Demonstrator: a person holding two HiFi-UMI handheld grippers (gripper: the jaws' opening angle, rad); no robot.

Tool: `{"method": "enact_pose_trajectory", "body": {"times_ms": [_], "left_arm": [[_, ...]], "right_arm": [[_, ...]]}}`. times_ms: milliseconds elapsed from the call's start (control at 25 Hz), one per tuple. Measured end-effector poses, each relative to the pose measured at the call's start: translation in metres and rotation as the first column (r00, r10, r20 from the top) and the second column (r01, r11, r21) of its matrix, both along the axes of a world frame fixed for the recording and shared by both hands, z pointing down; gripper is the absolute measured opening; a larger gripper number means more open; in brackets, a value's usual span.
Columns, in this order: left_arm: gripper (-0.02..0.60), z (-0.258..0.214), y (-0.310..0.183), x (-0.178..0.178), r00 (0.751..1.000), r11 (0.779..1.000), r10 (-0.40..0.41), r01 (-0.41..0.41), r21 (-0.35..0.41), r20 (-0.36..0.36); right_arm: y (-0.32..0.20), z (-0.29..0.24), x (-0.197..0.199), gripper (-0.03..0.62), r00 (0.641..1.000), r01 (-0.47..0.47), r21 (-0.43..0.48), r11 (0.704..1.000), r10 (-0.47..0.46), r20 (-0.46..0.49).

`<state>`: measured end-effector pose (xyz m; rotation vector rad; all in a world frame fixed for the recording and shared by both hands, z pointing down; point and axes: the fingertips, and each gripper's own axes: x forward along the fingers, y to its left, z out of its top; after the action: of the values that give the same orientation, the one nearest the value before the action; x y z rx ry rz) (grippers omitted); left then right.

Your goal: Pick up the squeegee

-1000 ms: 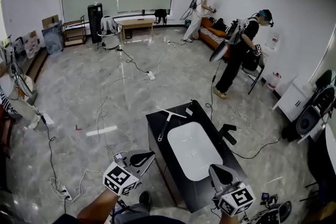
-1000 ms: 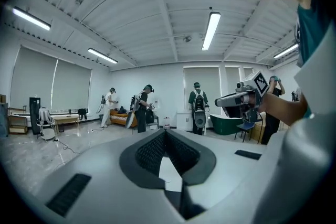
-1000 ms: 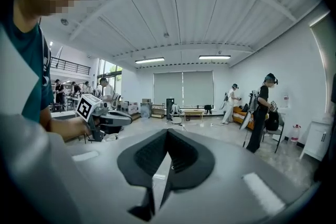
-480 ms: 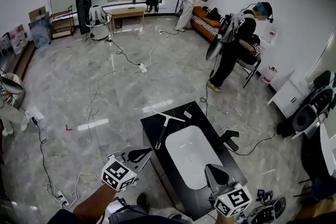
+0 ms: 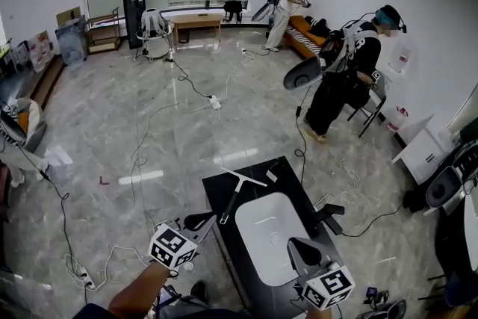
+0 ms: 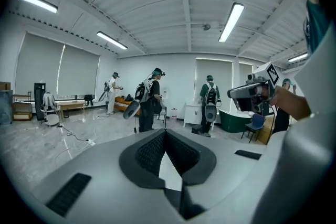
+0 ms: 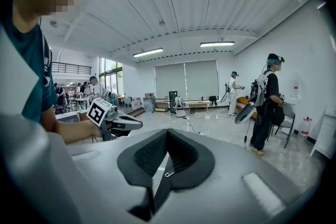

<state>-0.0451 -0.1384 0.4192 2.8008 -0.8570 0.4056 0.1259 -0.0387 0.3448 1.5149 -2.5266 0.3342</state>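
Squeegee (image 5: 234, 196) lies on the far left part of the black counter (image 5: 215, 190), beside the white basin (image 5: 272, 235). Left gripper (image 5: 202, 220), jaws pressed together and empty, hovers just left of its handle. Right gripper (image 5: 296, 245), likewise closed on nothing, is over the basin's near end.

The counter (image 5: 215, 194) is black; its basin (image 5: 272, 235) white; the squeegee (image 5: 237, 183) pale-bladed, dark-handled; the floor (image 5: 149, 123) grey, marbled.
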Motion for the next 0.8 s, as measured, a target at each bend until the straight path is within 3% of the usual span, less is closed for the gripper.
{"method": "enact_pose_trajectory", "body": {"times_ms": [360,800], "left_arm": [[0.006,0.065,-0.050,0.016,0.994,0.992,-0.099,0.103,-0.080,0.051],[0.007,0.135,-0.109,0.027,0.981,0.978,-0.136,0.156,-0.139,0.140]], "right_arm": [[-0.042,0.045,0.035,0.009,0.999,0.039,-0.079,0.996,-0.038,0.016],[-0.076,0.099,0.049,0.009,0.997,0.047,-0.154,0.987,-0.037,0.067]]}}
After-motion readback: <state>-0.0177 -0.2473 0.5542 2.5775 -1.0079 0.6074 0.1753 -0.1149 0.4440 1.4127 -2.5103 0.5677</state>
